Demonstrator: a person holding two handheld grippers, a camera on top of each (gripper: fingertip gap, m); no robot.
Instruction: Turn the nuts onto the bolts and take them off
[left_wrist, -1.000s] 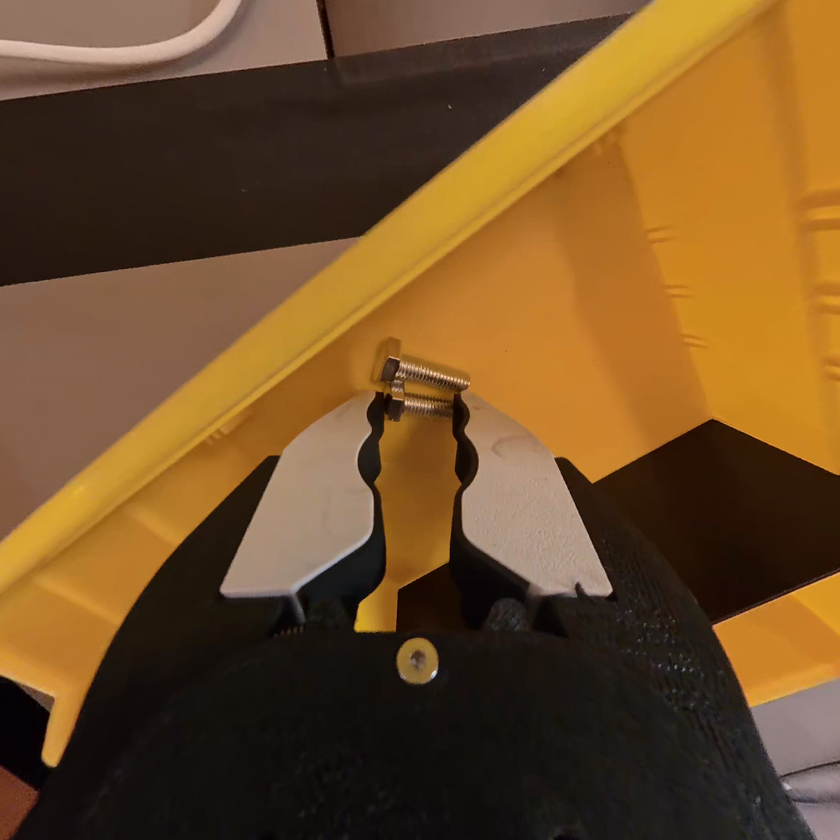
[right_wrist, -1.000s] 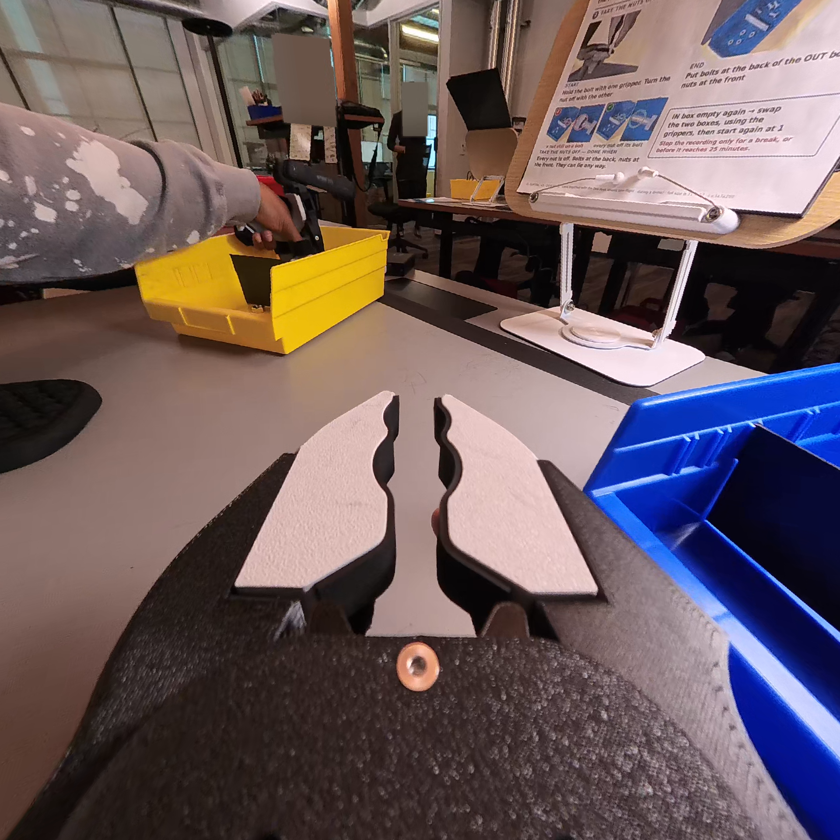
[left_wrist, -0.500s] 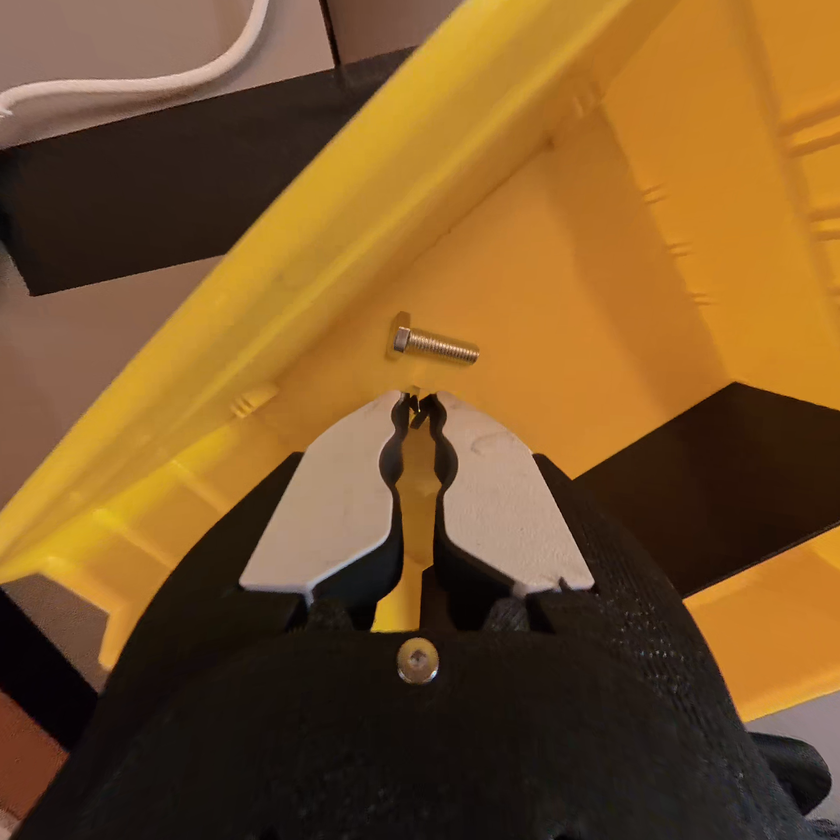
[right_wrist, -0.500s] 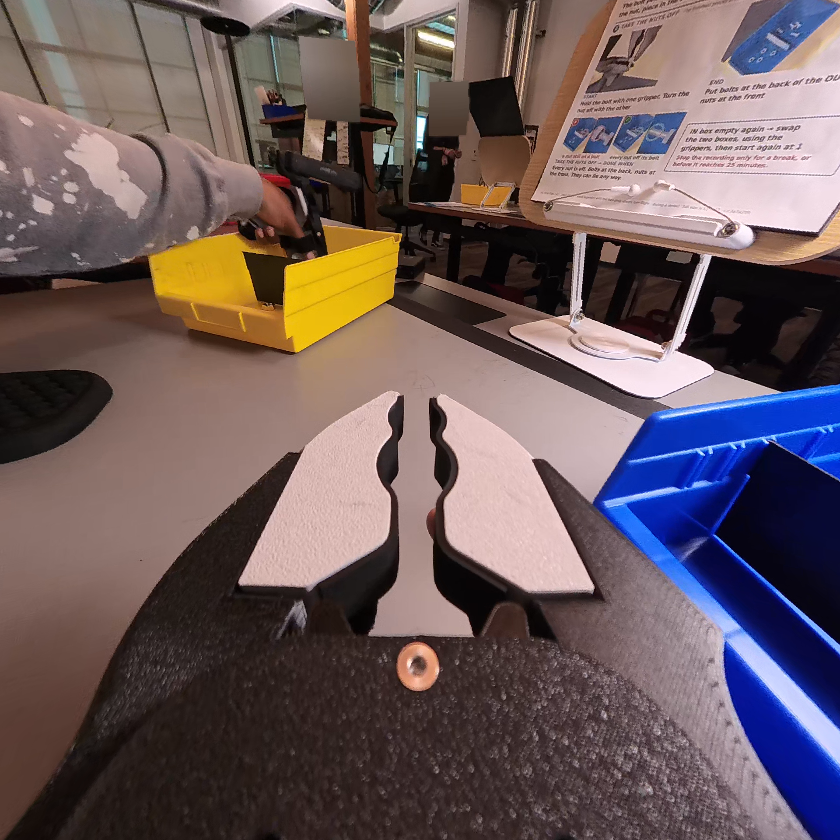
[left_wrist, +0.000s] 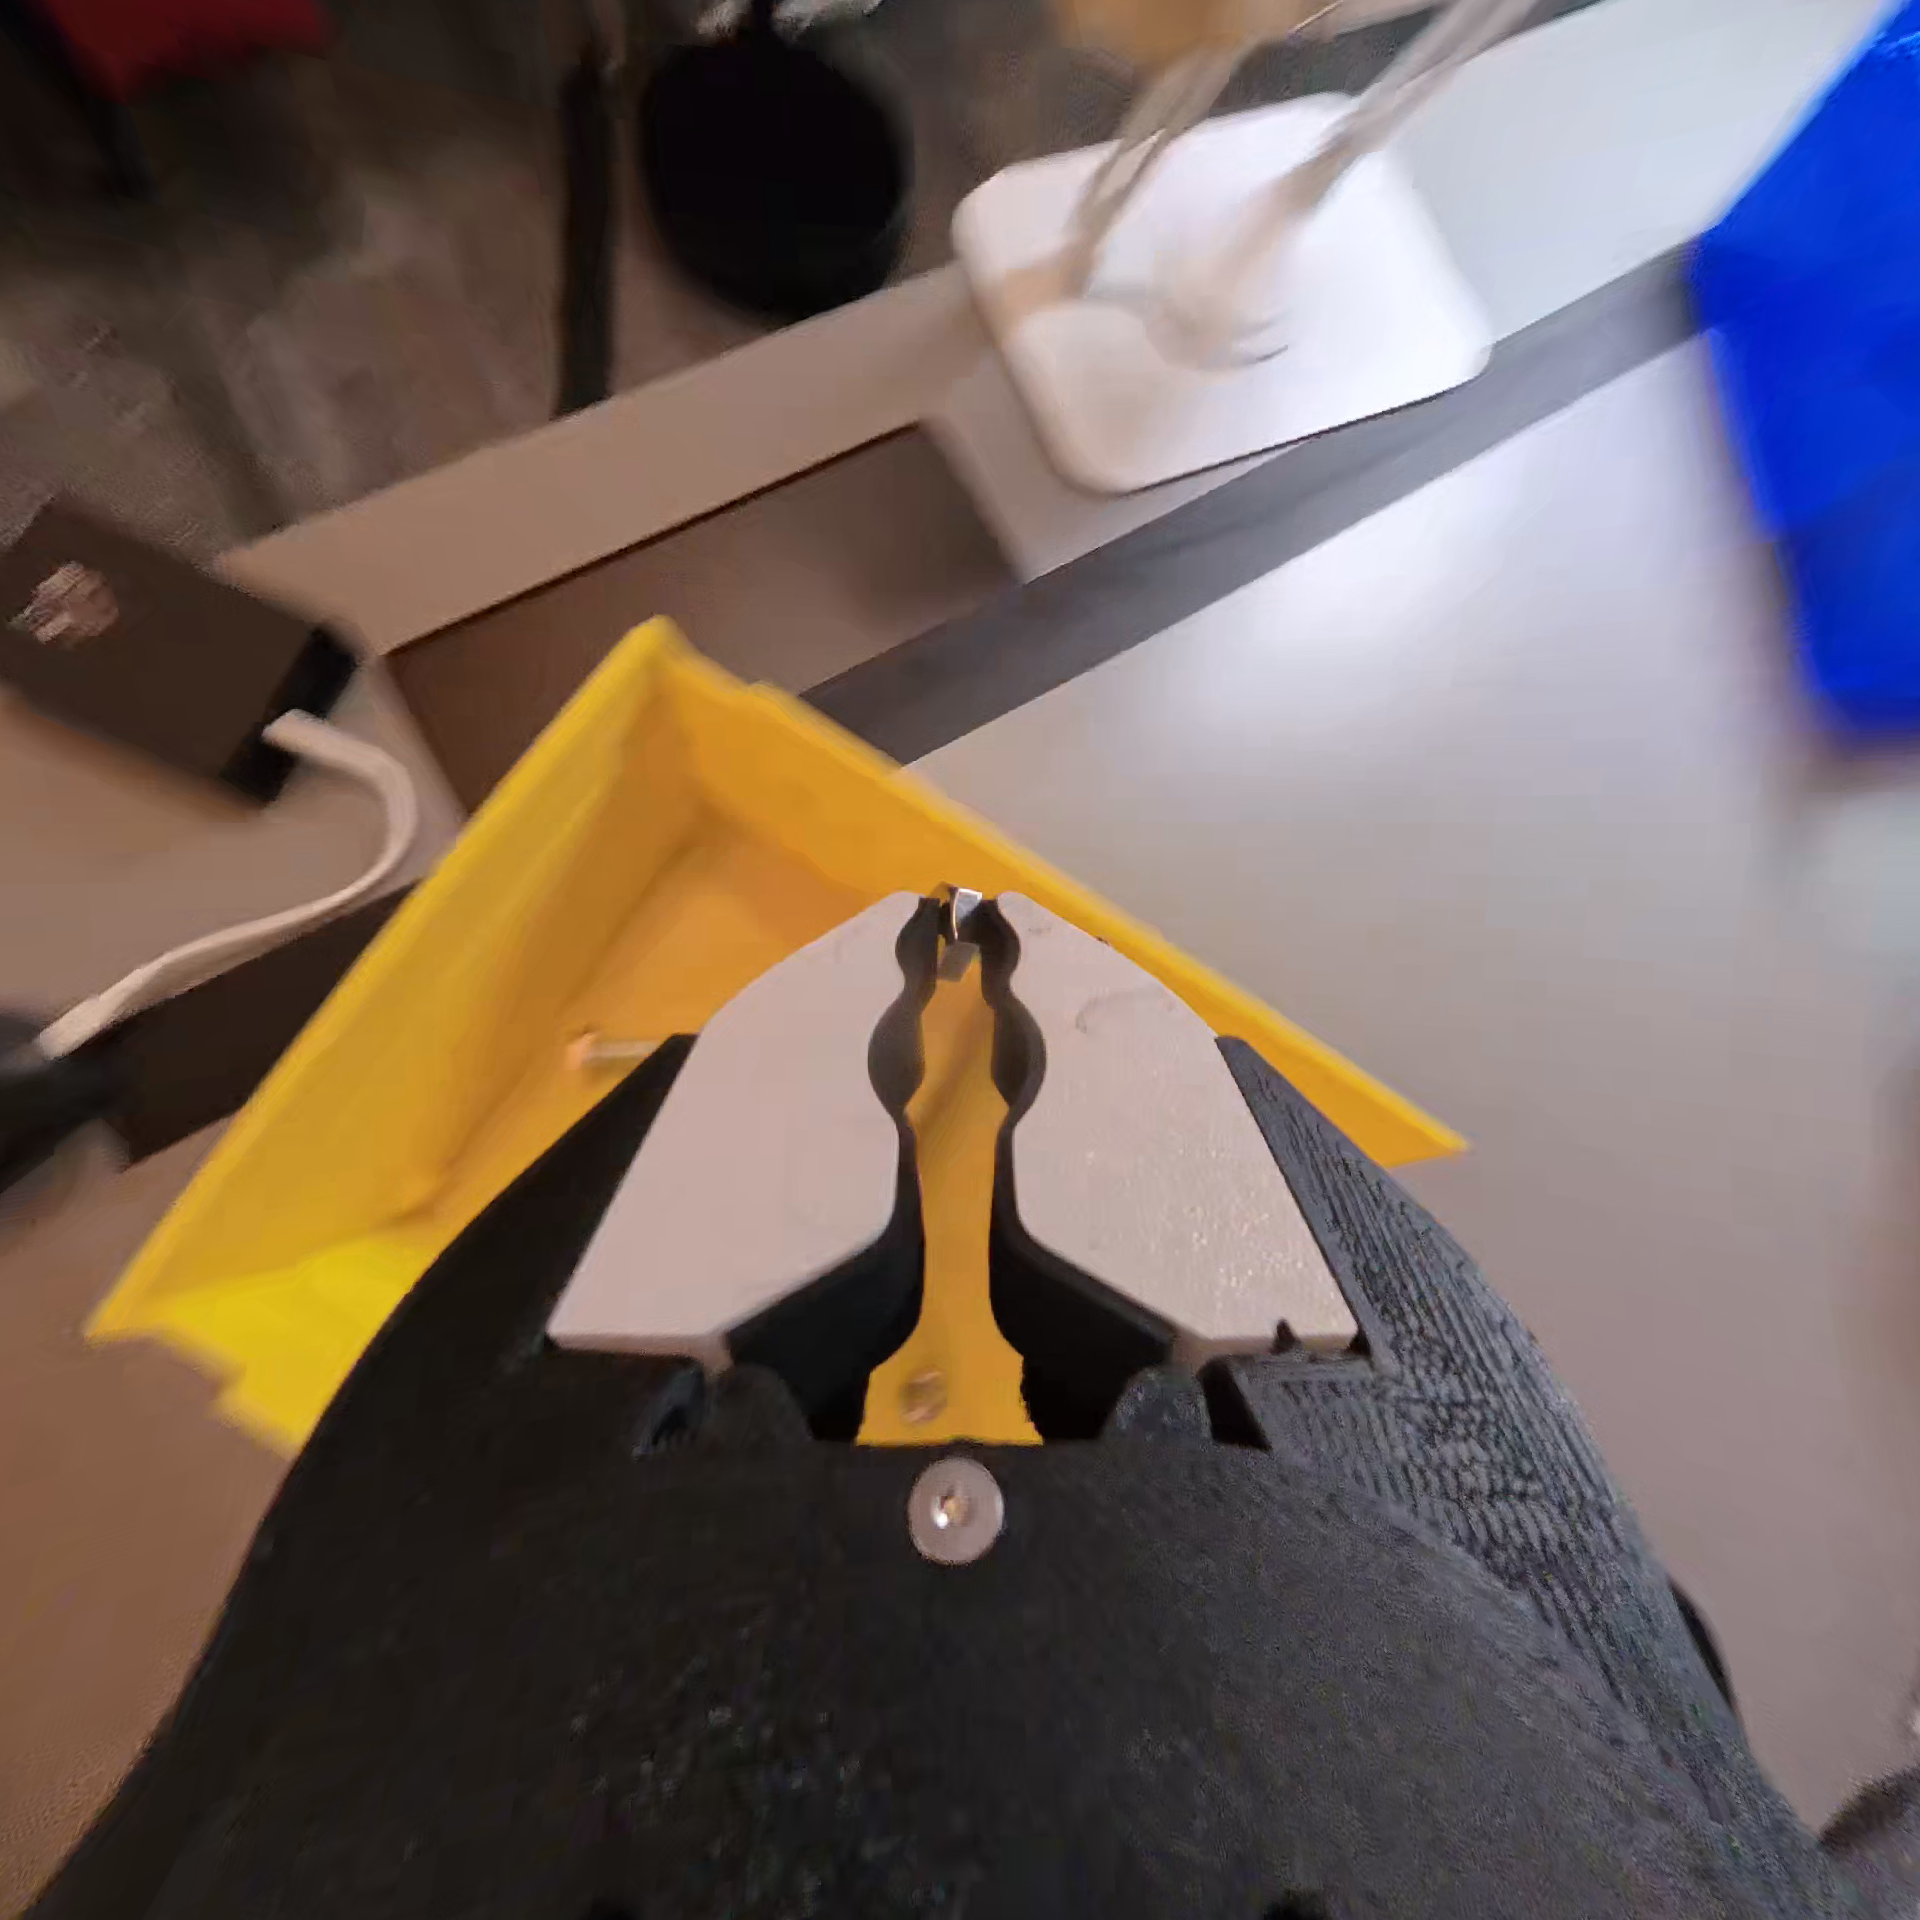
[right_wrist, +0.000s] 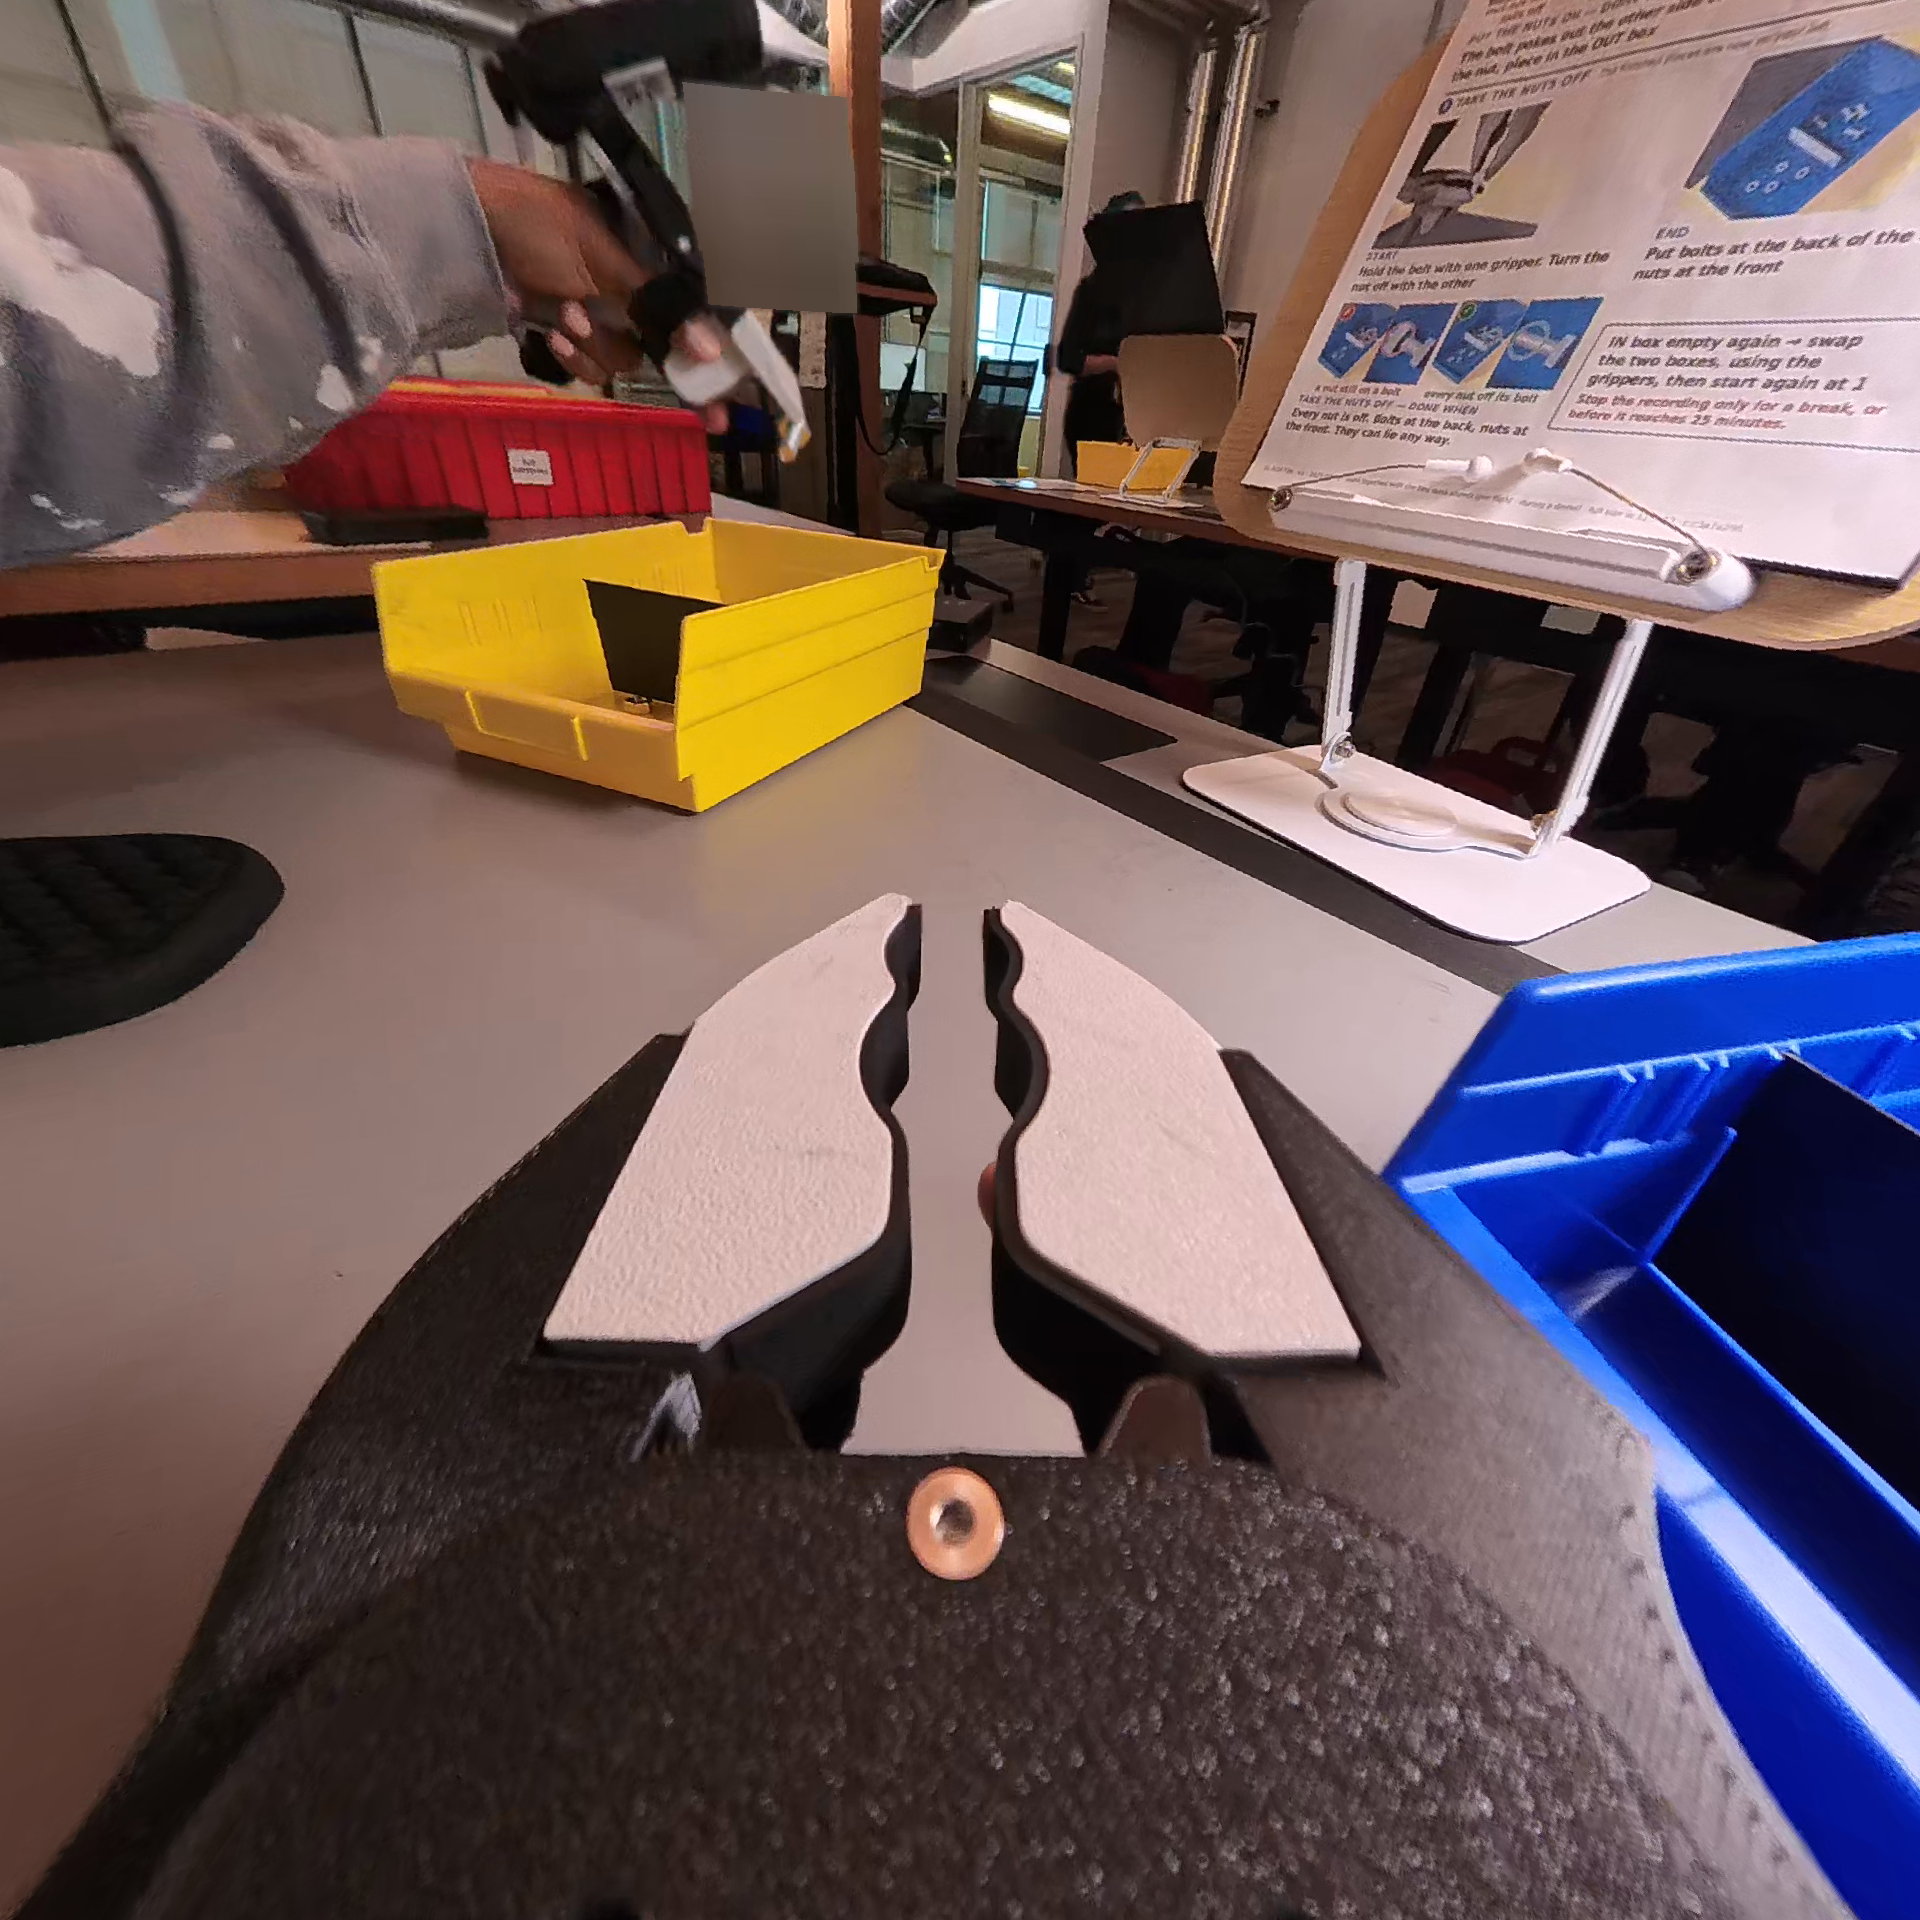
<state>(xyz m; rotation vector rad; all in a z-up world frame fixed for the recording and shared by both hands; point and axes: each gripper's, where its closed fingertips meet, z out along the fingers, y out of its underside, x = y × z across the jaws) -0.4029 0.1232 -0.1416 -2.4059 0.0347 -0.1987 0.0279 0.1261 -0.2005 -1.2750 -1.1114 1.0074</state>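
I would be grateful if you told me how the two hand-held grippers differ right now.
The left hand-held gripper pinches a small metal bolt at its tips; the right hand-held gripper holds nothing, a narrow gap between its jaws. The left is raised above the yellow bin; the right sits low over the table. Both have white pads.

we note a grey table with a dark strip crossing its far part. on it: a yellow bin at the far left, a blue bin at the near right edge, a white stand base past the strip, and a black textured pad at left.
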